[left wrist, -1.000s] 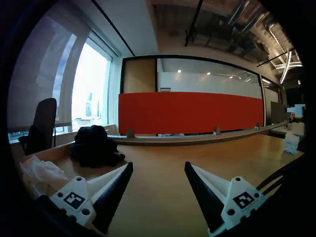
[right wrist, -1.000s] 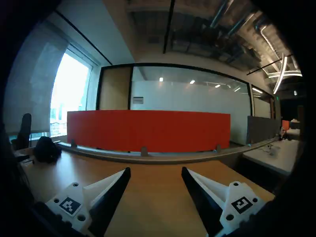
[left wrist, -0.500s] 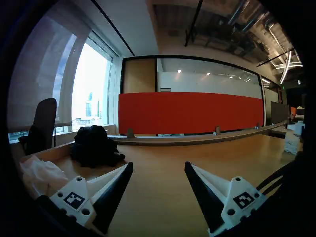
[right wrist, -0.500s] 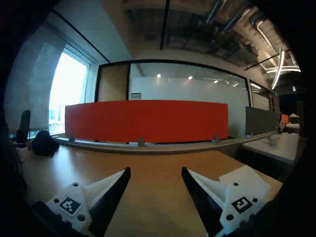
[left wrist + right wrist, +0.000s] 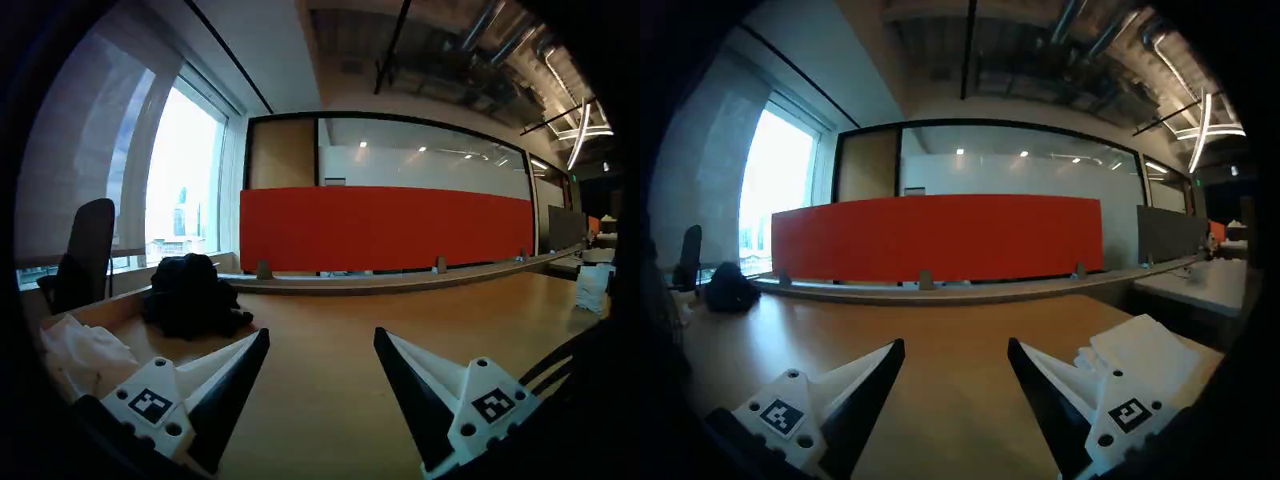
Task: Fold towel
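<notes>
**Left gripper** [image 5: 320, 332]: your two fingers stand wide apart with nothing between them, only bare wood showing in the gap. They hover low over the table [image 5: 336, 416].

**Right gripper** [image 5: 956, 342]: your fingers are likewise spread wide and hold nothing, low over the same wooden top.

**Towel** [image 5: 1146, 352]: white, lying flat in a folded stack on the table's right side. In the right gripper view it sits just beyond your right-hand finger, which hides its near corner. Neither finger presses on it.

**White pile** [image 5: 592, 288]: small and upright-looking, at the far right edge of the left gripper view. This may be the same towel, but it is too small to tell.

**Black bundle** [image 5: 192, 296]: a dark, lumpy heap on the table's far left, ahead of your left-hand finger in the left gripper view and well apart from the towel. It shows again, smaller, in the right gripper view [image 5: 730, 290].

**White crumpled cloth** [image 5: 84, 356]: at the table's left edge, near the black bundle and nearer to you than it.

**Office chair** [image 5: 80, 268]: dark, behind the table's left end, in front of the window [image 5: 184, 184].

**Red partition** [image 5: 384, 228]: runs along the table's far edge, with a glass wall [image 5: 416, 156] above it.

**White desk** [image 5: 1200, 288]: beside the table, to its right.
</notes>
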